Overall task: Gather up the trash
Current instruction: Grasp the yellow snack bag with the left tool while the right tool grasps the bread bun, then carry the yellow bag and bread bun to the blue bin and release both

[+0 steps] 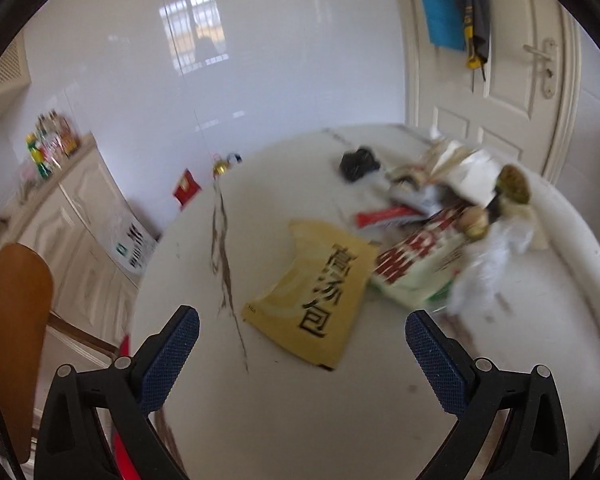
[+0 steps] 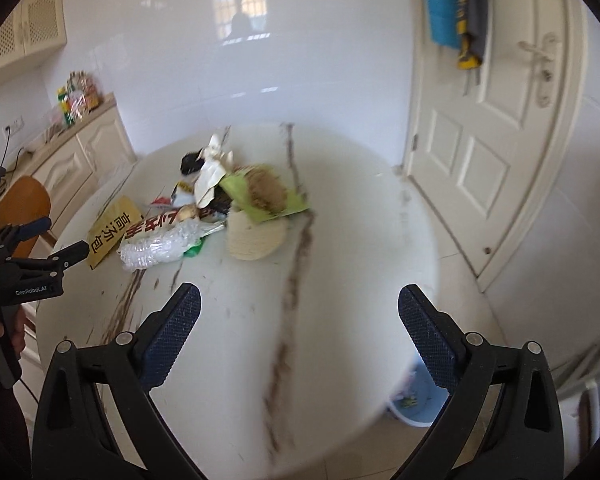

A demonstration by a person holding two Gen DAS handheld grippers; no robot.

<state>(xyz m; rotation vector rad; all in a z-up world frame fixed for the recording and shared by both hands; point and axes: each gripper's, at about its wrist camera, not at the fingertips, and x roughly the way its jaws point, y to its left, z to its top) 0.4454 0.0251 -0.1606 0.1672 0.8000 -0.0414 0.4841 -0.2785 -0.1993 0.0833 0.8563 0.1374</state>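
Marble-veined round table (image 2: 340, 280) fills both your views, with the trash heap (image 2: 220, 208) lying toward its far side. In that heap, a yellow packet (image 1: 316, 292) lies flat nearest your left gripper (image 1: 302, 332), beside a crumpled clear plastic wrapper (image 2: 160, 248) and a pale paper bowl (image 2: 256, 240). Your right gripper (image 2: 300, 312) hovers over bare tabletop. Both pairs of fingers stand spread wide with nothing between them.

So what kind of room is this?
Probably a home kitchen or dining room: a round white marble-patterned table strewn with food wrappers, cream wooden cabinets holding packaged groceries, and a white panelled door.
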